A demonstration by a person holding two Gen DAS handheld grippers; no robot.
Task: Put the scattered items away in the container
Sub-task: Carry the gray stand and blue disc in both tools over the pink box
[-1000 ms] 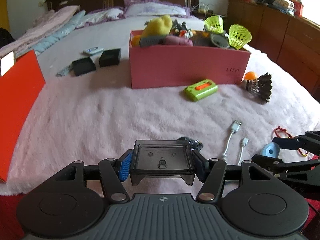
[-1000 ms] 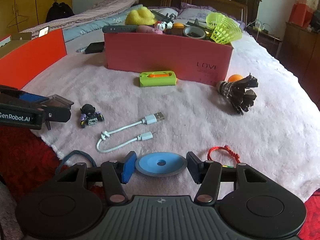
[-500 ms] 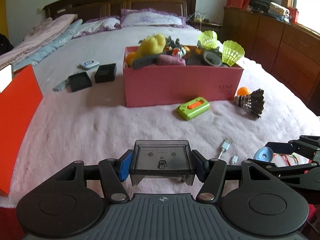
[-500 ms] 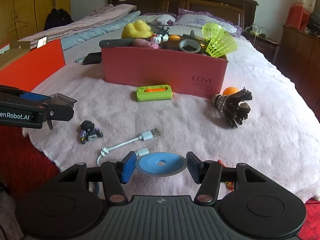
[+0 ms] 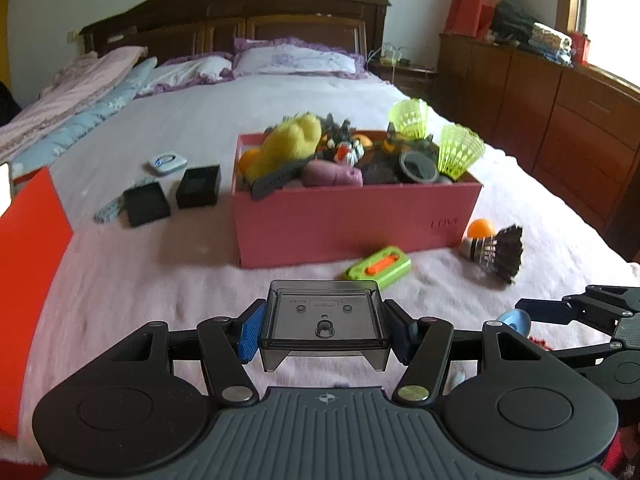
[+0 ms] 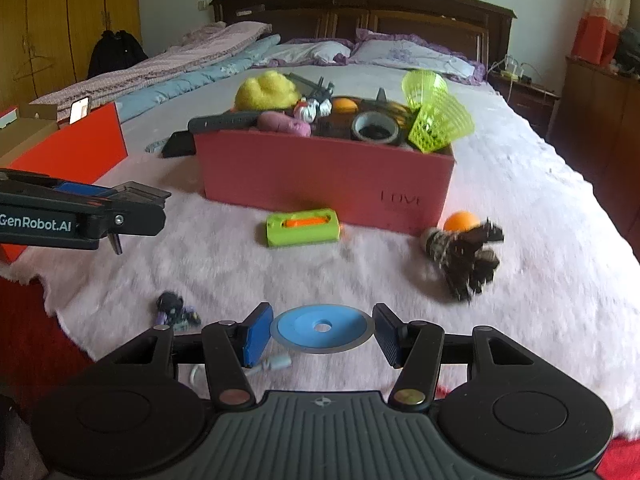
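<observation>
The box (image 5: 356,220) lay ahead of both grippers; left (image 5: 324,330) clamped a tray (image 5: 324,320); right (image 6: 322,332) clamped a disc (image 6: 322,327).

Dark wooden headboard (image 5: 240,16) standing at far end of bed (image 5: 192,128). Purple-frilled pillows (image 5: 296,60) lying against it. Pink and blue quilts (image 6: 188,64) lying folded along far left. Wooden dresser (image 5: 552,120) running down right side, clothes piled on top. Yellow wardrobe (image 6: 68,16) standing far left, dark bag (image 6: 116,56) hanging before it.
</observation>
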